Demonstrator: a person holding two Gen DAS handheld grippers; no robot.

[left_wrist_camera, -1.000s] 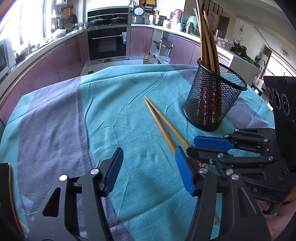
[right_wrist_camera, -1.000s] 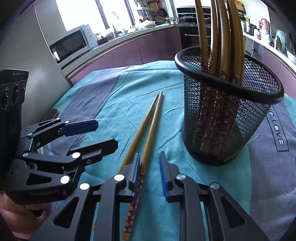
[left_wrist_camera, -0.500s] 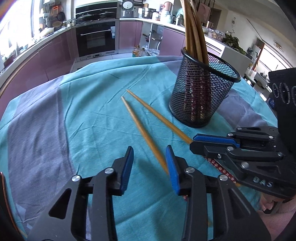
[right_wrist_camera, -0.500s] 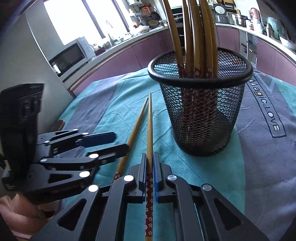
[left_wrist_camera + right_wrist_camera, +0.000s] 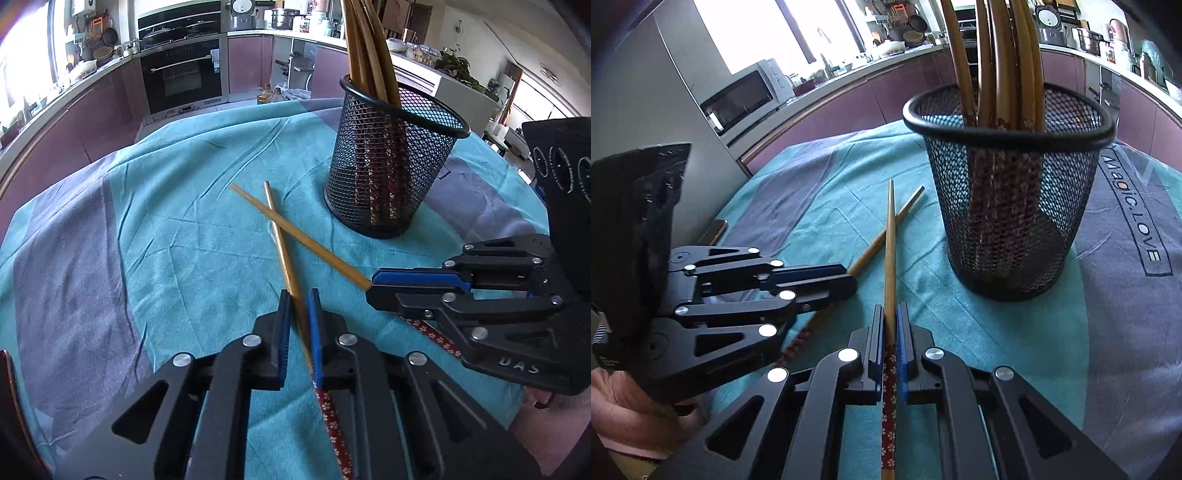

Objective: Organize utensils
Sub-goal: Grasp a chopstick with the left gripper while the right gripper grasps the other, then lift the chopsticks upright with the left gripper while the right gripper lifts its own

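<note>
Both claws are clamped on chopsticks just in front of the black mesh holder (image 5: 391, 162). Left claw (image 5: 297, 306) grips one chopstick (image 5: 284, 254) at the start of its red flowered end; right claw (image 5: 890, 321) pinches the other chopstick (image 5: 889, 251) likewise. Their bare tips cross beside the holder, which stands upright on the teal cloth (image 5: 177, 236) over the bench and holds more chopsticks (image 5: 1004, 55).

The grey band of the tablecloth (image 5: 1126, 295), just right of the mesh basket (image 5: 1008, 206), reads "Magic.LOVE". The right gripper (image 5: 371, 286) body carries raised letters "DAS".
</note>
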